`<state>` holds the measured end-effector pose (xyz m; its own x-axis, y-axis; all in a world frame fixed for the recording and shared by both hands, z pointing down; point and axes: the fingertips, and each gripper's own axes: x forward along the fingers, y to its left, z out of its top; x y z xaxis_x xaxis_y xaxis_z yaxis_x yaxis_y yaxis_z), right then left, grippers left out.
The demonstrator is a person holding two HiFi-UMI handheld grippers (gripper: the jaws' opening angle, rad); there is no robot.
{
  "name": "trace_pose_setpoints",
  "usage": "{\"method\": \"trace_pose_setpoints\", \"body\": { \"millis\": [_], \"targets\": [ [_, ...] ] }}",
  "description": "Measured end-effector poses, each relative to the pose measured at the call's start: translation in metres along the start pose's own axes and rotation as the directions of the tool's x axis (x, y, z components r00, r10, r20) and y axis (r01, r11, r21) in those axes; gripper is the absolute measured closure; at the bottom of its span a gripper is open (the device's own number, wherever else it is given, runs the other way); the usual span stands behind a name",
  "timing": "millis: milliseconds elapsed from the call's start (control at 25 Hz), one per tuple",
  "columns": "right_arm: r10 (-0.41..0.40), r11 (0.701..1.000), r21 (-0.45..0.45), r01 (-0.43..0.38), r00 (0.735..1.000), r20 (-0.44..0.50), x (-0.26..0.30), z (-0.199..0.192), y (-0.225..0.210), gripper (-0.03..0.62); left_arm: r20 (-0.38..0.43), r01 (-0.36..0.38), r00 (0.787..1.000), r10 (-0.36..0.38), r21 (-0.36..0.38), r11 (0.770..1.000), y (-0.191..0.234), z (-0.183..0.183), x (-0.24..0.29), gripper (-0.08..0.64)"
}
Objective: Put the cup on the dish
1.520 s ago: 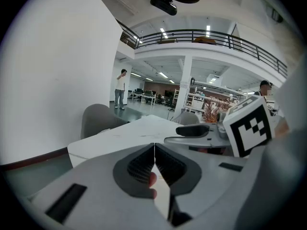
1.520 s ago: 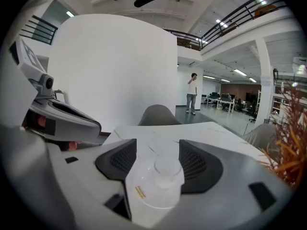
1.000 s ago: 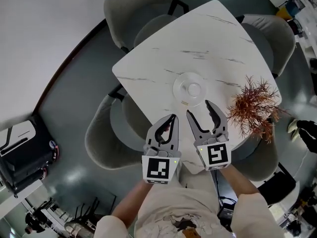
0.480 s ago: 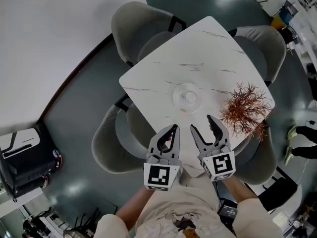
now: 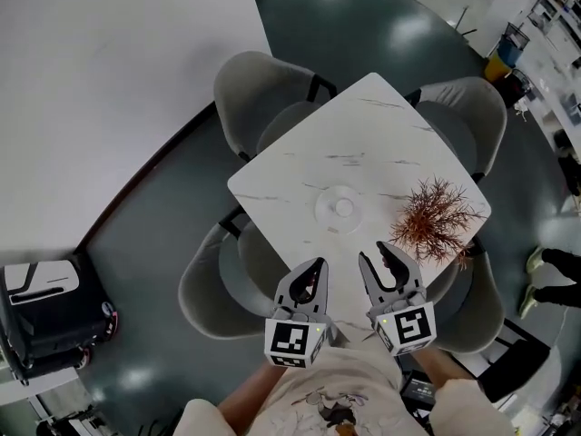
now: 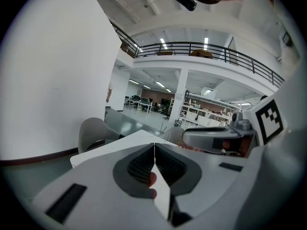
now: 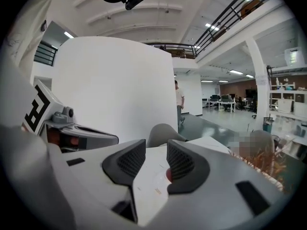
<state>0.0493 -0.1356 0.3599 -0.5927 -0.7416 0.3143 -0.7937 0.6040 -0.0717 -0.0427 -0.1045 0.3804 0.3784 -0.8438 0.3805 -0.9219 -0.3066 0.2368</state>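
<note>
At the far left of the head view I saw a black boxy cart parked on the glossy dark grey floor, below a tall curved white wall. Next came the square white marble-patterned table, standing corner-on to me with four grey padded chairs tucked in, one at each side. Near the table's middle lay the round clear glass dish. A smaller clear ring sat at its centre, which I read as the cup standing on the dish, though it was too small for me to be certain. The left gripper hung over the table's near corner, short of the dish and touching nothing. In its own view the two ribbed black pads met along a thin line, pinched together with nothing between them. Just beside it, the right gripper hung level with it, also clear of the dish. Its jaws stood partly apart and had just been closing. Its own view showed only bare tabletop through the gap, so the claw was empty. Further right, a bushy reddish-brown dried plant sat near the table's right corner, well apart from both grippers. At the far right edge I could make out someone's pale shoes on the floor.
</note>
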Motion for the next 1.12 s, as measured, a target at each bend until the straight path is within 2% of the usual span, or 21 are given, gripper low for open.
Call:
{"method": "trace_pose_setpoints", "body": {
  "millis": [360, 400, 520, 640, 840, 920, 1120],
  "targets": [
    [-0.030, 0.999, 0.029, 0.028, 0.998, 0.047, -0.034, 0.025, 0.000, 0.456, 0.014, 0.006, 1.000, -0.005, -0.043, 0.999, -0.018, 0.018, -0.021, 0.555],
    [-0.036, 0.999, 0.032, 0.034, 0.998, 0.056, -0.039, 0.028, 0.000, 0.485, 0.018, 0.013, 1.000, -0.012, -0.050, 0.999, -0.021, 0.020, -0.024, 0.555],
    [-0.048, 0.998, 0.044, 0.045, 0.996, 0.073, -0.051, 0.031, 0.002, 0.494, 0.035, 0.043, 0.999, -0.041, -0.070, 0.997, -0.031, 0.026, -0.030, 0.555],
    [-0.055, 0.997, 0.059, 0.050, 0.994, 0.091, -0.062, 0.033, 0.006, 0.518, 0.053, 0.065, 0.997, -0.063, -0.044, 0.997, -0.041, 0.034, -0.036, 0.555],
    [-0.063, 0.997, 0.057, 0.057, 0.992, 0.105, -0.081, 0.035, 0.019, 0.522, 0.061, 0.100, 0.993, -0.099, -0.005, 0.995, -0.056, 0.040, -0.047, 0.555],
    [-0.066, 0.997, 0.055, 0.060, 0.991, 0.119, -0.088, 0.037, 0.022, 0.585, 0.064, 0.111, 0.992, -0.112, 0.012, 0.994, -0.063, 0.041, -0.050, 0.555],
    [-0.047, 0.999, 0.034, 0.043, 0.990, 0.132, -0.099, 0.038, 0.033, 0.588, 0.055, 0.131, 0.990, -0.132, 0.019, 0.991, -0.075, 0.036, -0.053, 0.555]
  ]
}}
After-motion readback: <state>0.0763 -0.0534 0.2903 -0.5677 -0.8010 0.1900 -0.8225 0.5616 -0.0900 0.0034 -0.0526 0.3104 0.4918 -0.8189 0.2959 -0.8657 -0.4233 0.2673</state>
